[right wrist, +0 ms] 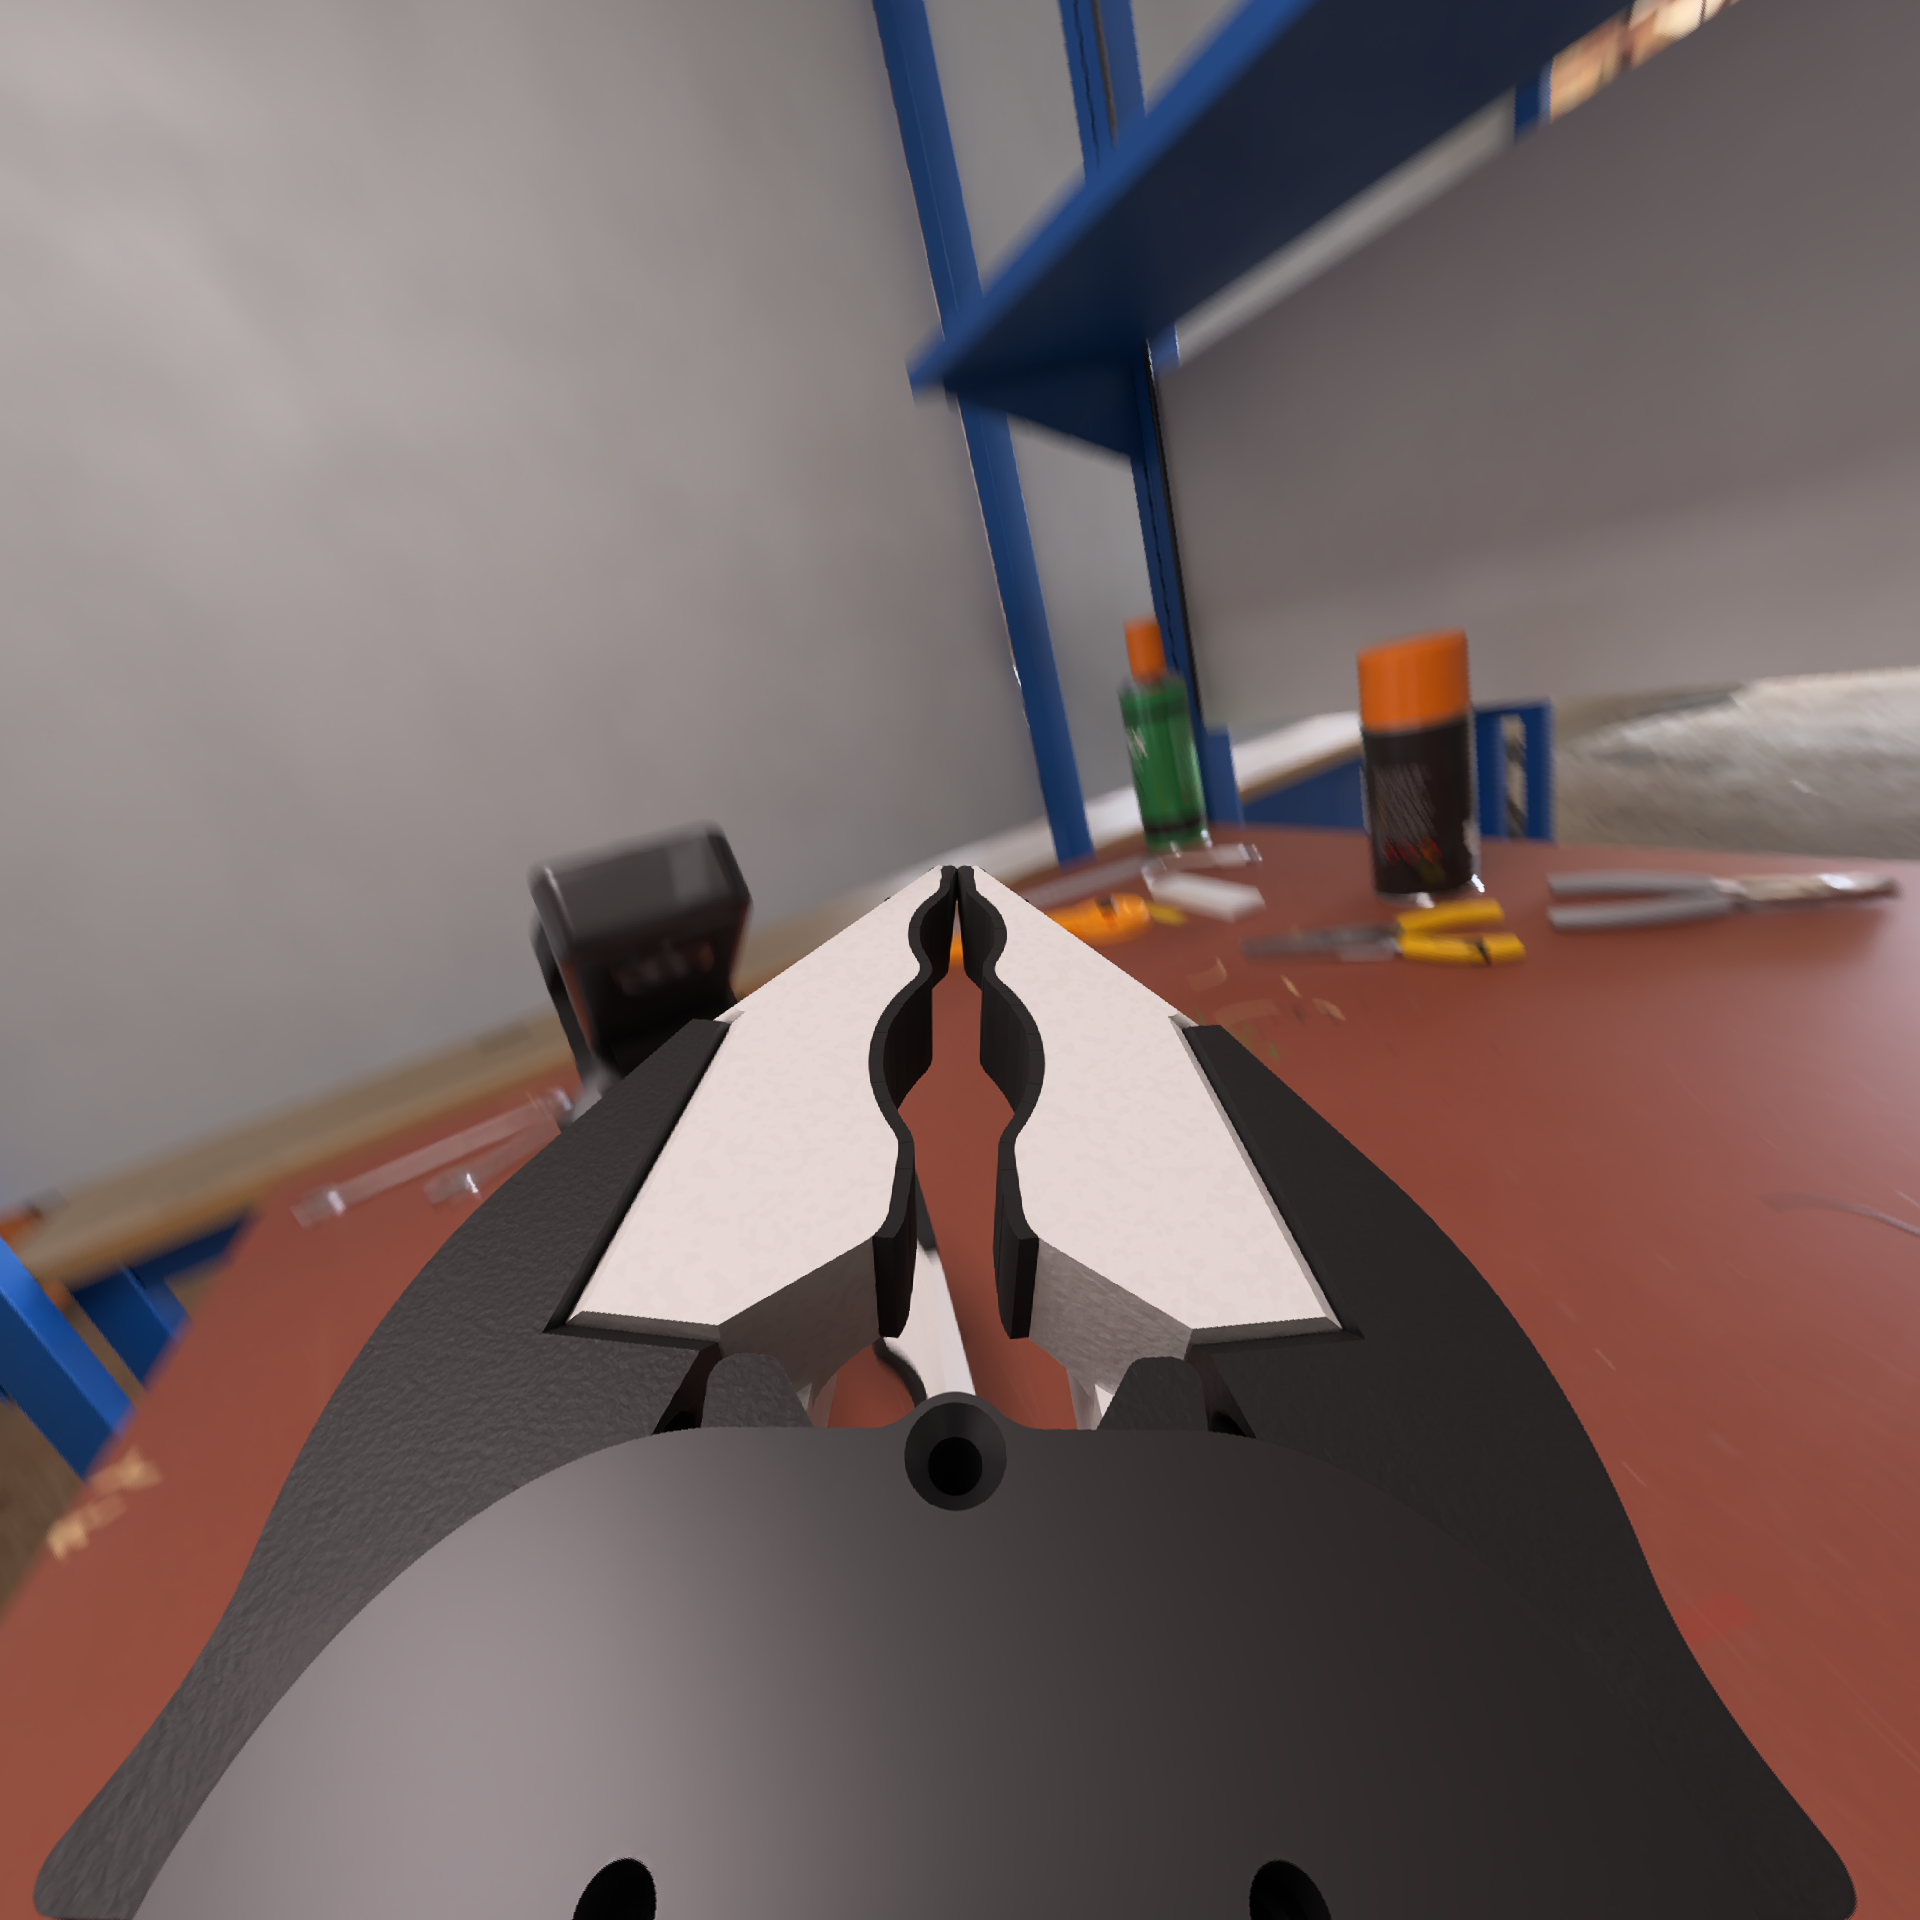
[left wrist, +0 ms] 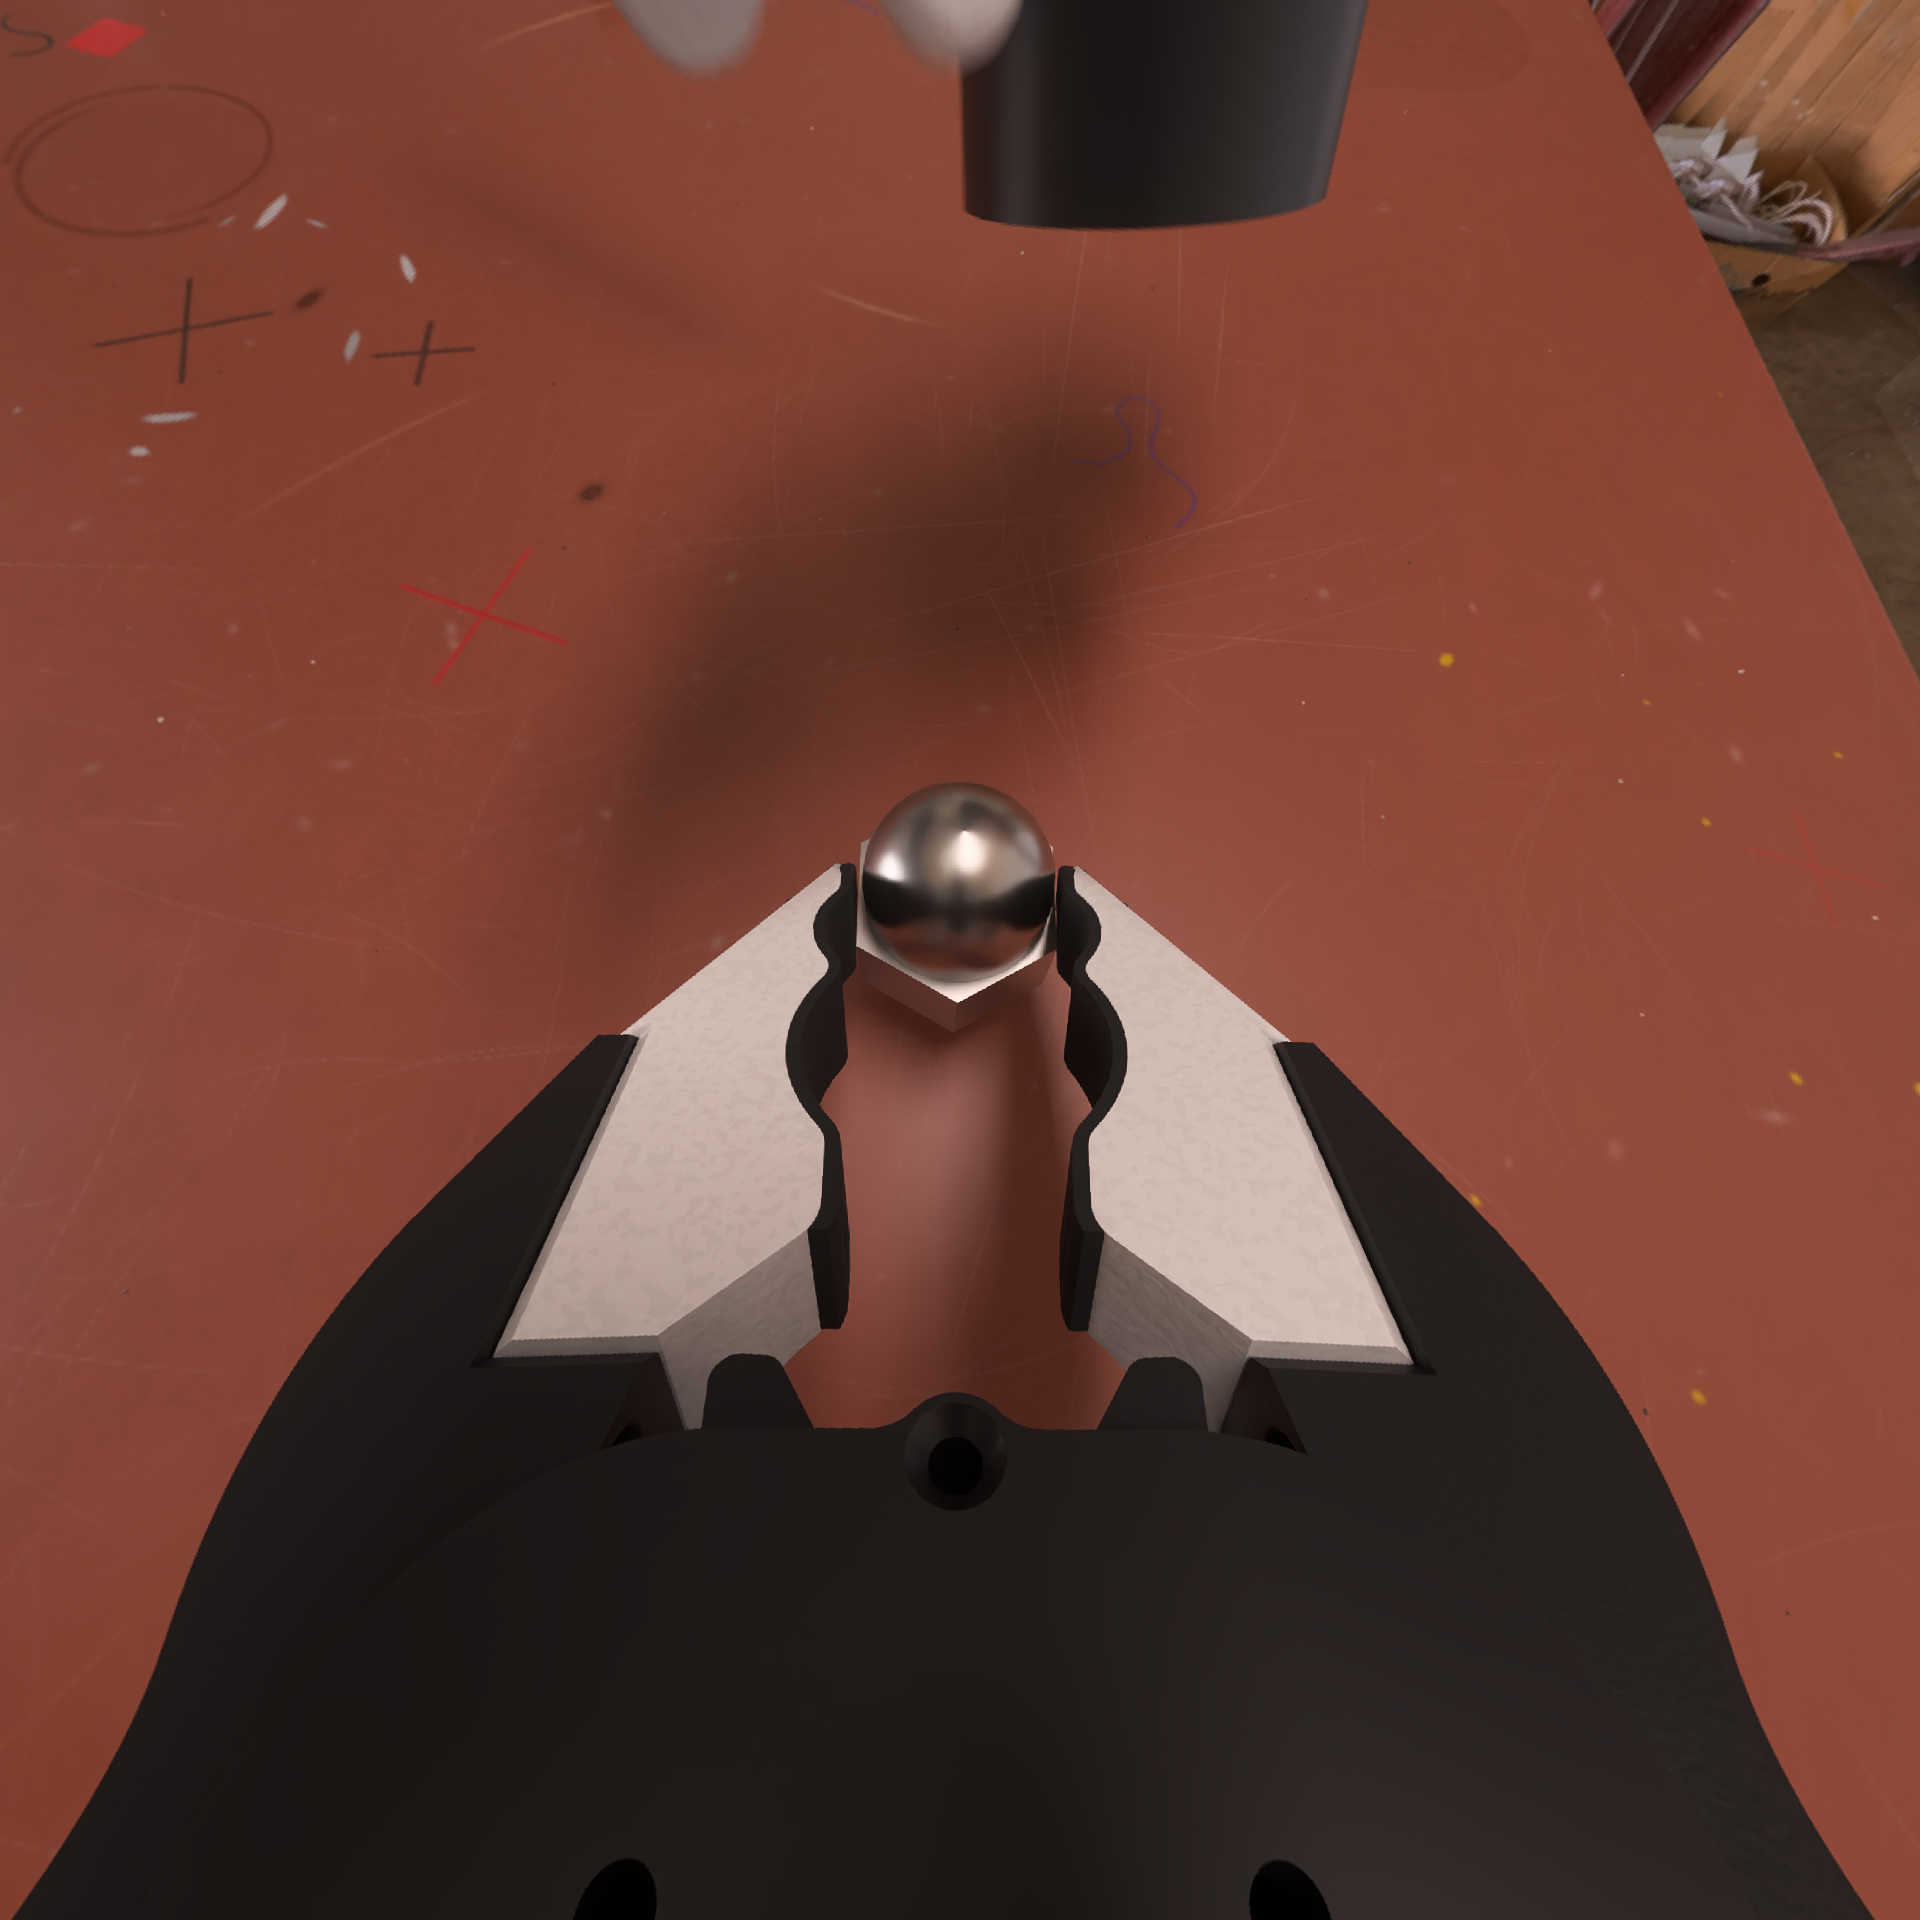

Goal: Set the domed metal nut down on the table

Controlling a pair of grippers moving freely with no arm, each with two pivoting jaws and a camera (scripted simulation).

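No writing can be read anywhere. In the left wrist view the table point(left wrist: 1455, 935) carries only hand-drawn marks: two dark crosses point(left wrist: 187, 327), a red cross point(left wrist: 483, 616), a thin dark ring point(left wrist: 140, 156) and a small red diamond point(left wrist: 107, 38). In the right wrist view a black spray can with an orange cap point(right wrist: 1418, 769) and a green bottle with an orange cap point(right wrist: 1162, 743) stand at the far edge of the table, each bearing a printed label too blurred to make out. Pale marks near the table's near left edge point(right wrist: 99, 1501) are also illegible.
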